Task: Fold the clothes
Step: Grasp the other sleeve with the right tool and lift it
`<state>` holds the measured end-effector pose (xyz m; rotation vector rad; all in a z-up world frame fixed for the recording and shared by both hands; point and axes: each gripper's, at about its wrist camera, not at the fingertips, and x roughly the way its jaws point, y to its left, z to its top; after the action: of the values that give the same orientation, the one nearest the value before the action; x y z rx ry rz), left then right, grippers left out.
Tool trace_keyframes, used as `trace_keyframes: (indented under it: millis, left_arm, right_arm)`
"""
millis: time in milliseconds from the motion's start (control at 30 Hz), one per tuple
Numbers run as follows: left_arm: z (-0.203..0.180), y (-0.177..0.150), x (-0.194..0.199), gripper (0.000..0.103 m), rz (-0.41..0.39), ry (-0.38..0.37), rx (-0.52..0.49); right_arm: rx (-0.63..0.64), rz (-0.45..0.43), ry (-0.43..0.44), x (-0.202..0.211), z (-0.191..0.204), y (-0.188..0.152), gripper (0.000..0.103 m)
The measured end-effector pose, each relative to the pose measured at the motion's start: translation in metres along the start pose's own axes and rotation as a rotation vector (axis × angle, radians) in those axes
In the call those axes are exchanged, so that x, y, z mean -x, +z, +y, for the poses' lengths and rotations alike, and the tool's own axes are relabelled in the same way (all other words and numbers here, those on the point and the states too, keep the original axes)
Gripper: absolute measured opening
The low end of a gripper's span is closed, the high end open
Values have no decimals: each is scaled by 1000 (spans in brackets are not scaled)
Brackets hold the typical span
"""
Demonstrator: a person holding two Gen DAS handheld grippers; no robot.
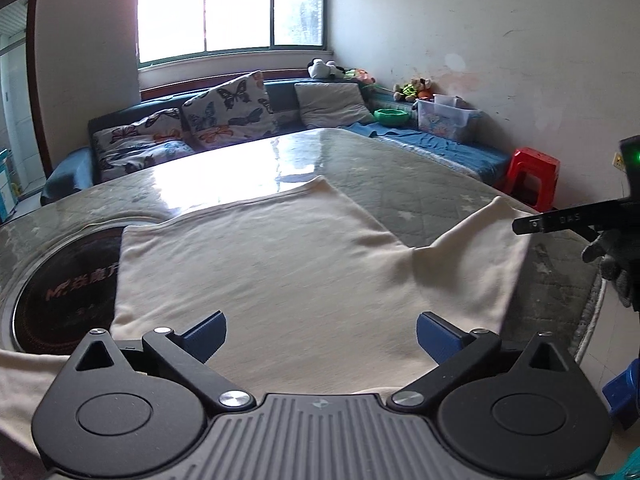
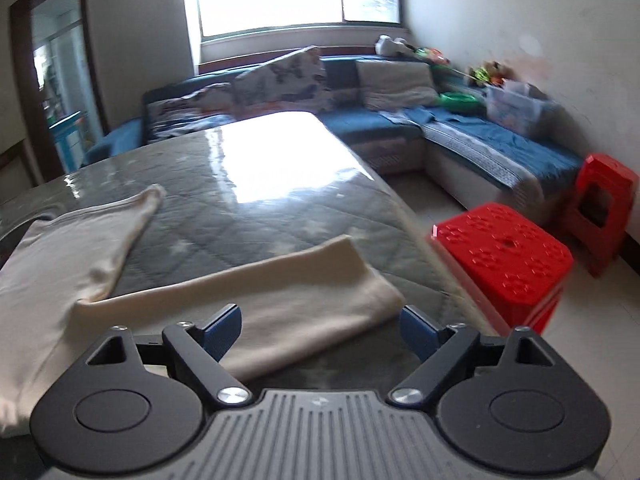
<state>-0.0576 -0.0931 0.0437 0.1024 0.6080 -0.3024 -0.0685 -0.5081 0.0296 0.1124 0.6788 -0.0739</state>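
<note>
Sunlight from the window [image 1: 232, 8] glares off a glass-topped table [image 2: 248, 184] laid over a grey quilted cover, with a blue sofa [image 2: 500, 140] and red stools [image 2: 504, 264] beyond. On the table lies a cream garment [image 1: 280, 264], spread flat, one sleeve [image 2: 288, 300] angled toward the table's edge. Left gripper [image 1: 321, 336] hangs over the cloth, jaws wide and empty; right gripper [image 2: 321, 330] likewise spread over the sleeve, gripping nothing
</note>
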Motion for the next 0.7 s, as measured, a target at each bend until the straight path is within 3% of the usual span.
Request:
trace_keyframes:
  millis: [133,200,333,600,667,700]
  left_arm:
    - [-6,2,-3,103,7,-8,-12]
    - [-10,2,-4,103,10,-8,-19]
    - [-15,4,-8,103,17,-7,-28]
    - [-19,7,-19,103,35,0,-29]
    - [-20,6,-22,103,41,6,-32]
    - [-20,6,-23,103,44,8,-34]
  right_arm:
    - [-37,9,-26,-8,-13,0,80]
    - [-54,12,-32,-10,-17,0,71]
    - [-59,4,-50,-12,-19,1,62]
    - [-64,-8,-65,-13,-21,3,17]
    - [-70,-12,-56,-13,-23,4,13]
    - [-75,-19,-52,-12,-24,4,7]
